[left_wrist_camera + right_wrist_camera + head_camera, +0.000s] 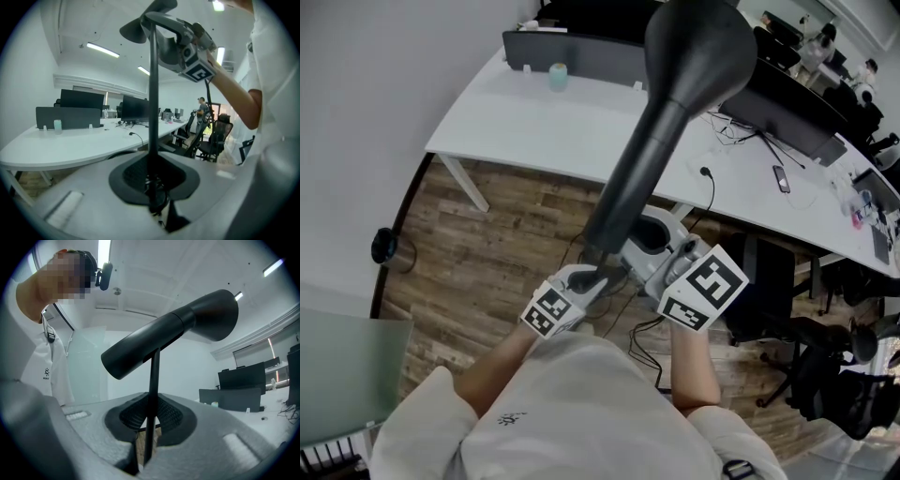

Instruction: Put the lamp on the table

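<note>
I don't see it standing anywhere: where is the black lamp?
Head view, centre: the lamp is mid-air, its pole clamped by the left gripper and right gripper, over the floor near the white table.

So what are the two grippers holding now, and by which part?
Both hold the black lamp by its thin stem: the left gripper lower down, the right gripper higher, just under the lamp head.

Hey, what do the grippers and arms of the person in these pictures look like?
Both the left gripper and right gripper are light grey moulded shells with black mesh-textured pads inside the jaws. Each carries a white cube printed with black square markers. The person wears a pale short-sleeved shirt with a small dark emblem.
</note>
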Available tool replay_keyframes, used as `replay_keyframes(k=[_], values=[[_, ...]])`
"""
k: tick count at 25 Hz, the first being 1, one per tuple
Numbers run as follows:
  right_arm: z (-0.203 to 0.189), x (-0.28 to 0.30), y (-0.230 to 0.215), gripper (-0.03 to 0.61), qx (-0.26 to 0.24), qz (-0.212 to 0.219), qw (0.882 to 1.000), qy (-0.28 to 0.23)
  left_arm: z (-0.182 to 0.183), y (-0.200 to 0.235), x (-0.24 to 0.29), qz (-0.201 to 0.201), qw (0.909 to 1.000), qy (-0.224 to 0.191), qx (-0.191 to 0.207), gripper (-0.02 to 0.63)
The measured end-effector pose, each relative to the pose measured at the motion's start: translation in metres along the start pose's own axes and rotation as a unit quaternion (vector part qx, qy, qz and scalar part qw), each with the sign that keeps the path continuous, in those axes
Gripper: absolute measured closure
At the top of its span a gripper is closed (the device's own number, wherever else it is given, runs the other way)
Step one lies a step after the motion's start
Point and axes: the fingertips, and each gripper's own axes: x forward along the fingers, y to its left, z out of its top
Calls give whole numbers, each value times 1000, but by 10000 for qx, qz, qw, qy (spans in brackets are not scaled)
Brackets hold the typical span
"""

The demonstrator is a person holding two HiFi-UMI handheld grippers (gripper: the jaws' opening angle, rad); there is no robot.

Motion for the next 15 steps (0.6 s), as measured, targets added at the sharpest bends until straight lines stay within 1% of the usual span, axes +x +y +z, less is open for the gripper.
replay_keyframes(k=[7,15], values=[[-4,7,-9,537,49,-69,10000,-2,-8,9,1,-64,9999,81,31,571],[-3,28,-35,537,-2,-156,9999,37,-2,41,15,-144,9999,32,62,571]])
